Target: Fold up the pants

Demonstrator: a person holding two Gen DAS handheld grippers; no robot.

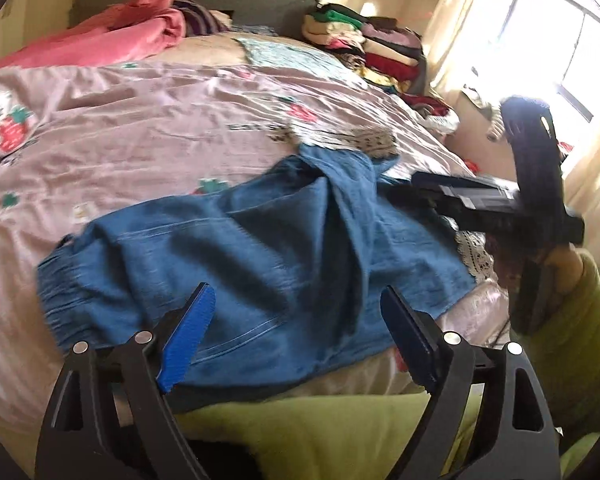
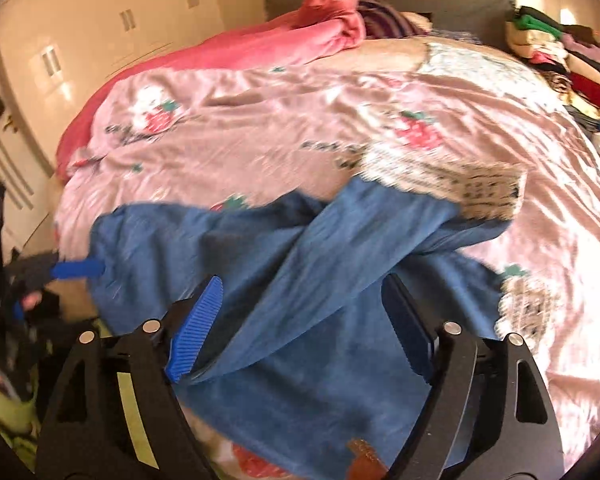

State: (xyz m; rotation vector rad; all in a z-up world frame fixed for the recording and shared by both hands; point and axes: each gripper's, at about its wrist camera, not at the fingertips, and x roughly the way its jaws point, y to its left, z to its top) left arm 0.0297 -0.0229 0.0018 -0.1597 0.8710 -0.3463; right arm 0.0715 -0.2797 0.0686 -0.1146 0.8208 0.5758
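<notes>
**Inspector:** Item under task: blue pants (image 1: 236, 240), lying crumpled across the near edge of the bed (image 1: 148, 120), one leg thrown over the rest in a diagonal ridge. State of the tools?

**Assistant:** Left tool (image 1: 296, 336): jaws wide apart, hovering over the cloth, nothing pinched. Right tool (image 2: 300, 320): also spread; the diagonal leg passes between its fingers, but the pads do not appear to press on it.

**Inspector:** Handling?

**Assistant:** Judged soft, light and limp; it will sag and drag rather than hold shape. Best taken at a hem or the gathered waistband (image 1: 60, 280), a thin pinch of a single layer, one tool at each corner.

**Inspector:** Surroundings and obstructions?

**Assistant:** Pink satin bedspread (image 2: 300, 120), probably slippery, so the pants may slide. A lace-trimmed cloth (image 2: 460, 184) lies just beside the leg end and could be caught up. The pink blanket (image 1: 112, 36) and stacked clothes (image 1: 380, 40) sit well apart.
</notes>
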